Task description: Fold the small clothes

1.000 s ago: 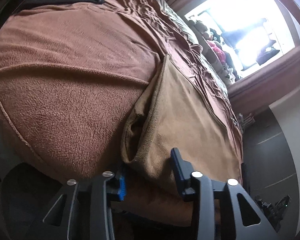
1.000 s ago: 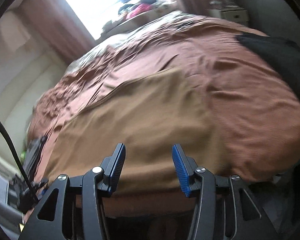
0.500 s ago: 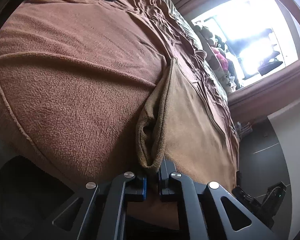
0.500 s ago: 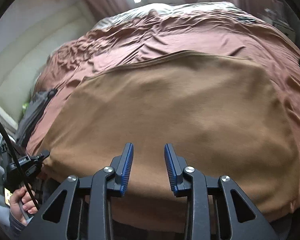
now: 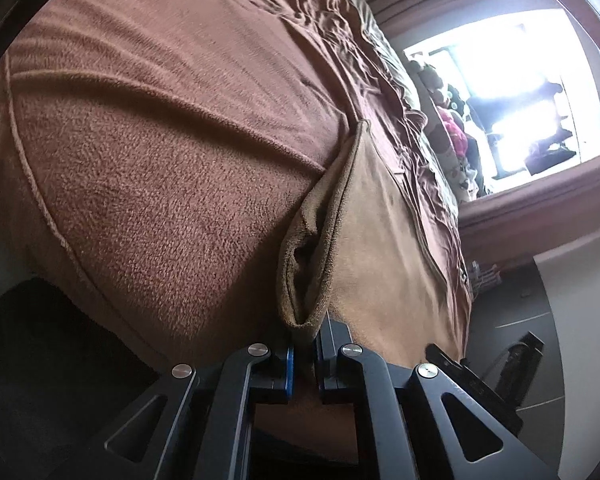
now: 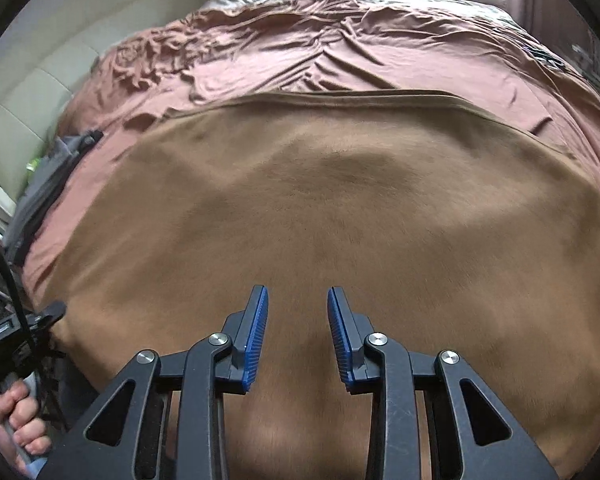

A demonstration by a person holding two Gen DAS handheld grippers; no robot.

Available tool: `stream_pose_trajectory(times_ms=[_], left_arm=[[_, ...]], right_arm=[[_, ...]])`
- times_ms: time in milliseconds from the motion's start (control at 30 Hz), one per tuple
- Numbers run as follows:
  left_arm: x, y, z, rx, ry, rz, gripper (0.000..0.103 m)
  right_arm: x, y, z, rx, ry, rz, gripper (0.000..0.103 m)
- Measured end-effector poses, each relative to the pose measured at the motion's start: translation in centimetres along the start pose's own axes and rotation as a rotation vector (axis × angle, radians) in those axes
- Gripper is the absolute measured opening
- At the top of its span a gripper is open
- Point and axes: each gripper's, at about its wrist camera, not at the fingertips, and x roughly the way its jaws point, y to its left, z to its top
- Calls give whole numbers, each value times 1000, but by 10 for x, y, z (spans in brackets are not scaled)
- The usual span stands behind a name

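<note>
The tan fleece garment (image 6: 340,216) lies spread flat on the rumpled reddish-brown bed sheet (image 6: 300,52). A second ago the left gripper (image 5: 303,354) had its jaws apart around the garment's near corner; now they are pinched narrow on that folded edge. The right gripper (image 6: 296,320) has swung across over the cloth's middle, its jaws partly narrowed with nothing between them. With 1 corner secured, the fold likely waits on the right's grasp.
</note>
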Motion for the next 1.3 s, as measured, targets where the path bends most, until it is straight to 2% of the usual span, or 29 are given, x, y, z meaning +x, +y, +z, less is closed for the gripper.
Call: stream_pose_trajectory(times_ms=[100,733,1133,1300], left_arm=[[1,2,1,-33,3,-5,7],[8,2,0,-90,18,5,7],[11,2,-1,-84,19,4,9],[9,7,0,-111,30,-37,7]], right_arm=[[17,5,12,-14,17,-30,24],[82,-4,103,44,48,-135,22],[116,-14,140,71,54,-210,18],[115,-13,148,82,79,-201,18]])
